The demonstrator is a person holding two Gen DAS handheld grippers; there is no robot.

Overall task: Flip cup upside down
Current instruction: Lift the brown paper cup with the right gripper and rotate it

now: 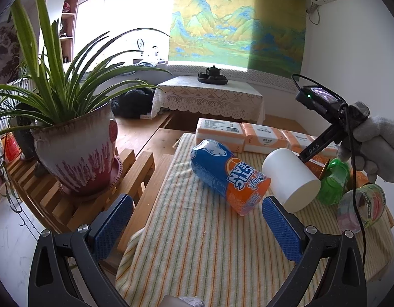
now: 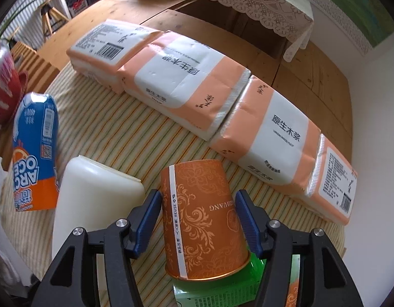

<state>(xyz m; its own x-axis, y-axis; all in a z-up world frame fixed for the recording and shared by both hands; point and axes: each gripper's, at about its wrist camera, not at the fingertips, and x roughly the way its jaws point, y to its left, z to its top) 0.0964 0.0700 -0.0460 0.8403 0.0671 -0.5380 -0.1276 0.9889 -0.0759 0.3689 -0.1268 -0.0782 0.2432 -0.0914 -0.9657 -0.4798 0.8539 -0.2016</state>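
Gripping the orange cup [image 2: 204, 220] across its wall, the right gripper [image 2: 199, 220] is clamped on it above the striped cloth [image 2: 120, 133]. Recommend rotating fully before lowering, clear of the white cup [image 2: 94, 199]. Left gripper [image 1: 197, 227] stands apart, idle.

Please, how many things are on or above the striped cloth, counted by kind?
Tissue packs: 4
Cups: 5 (blue-orange cup, white cup, green cup, pinkish cup, orange cup held in the right tool)
Total: 9
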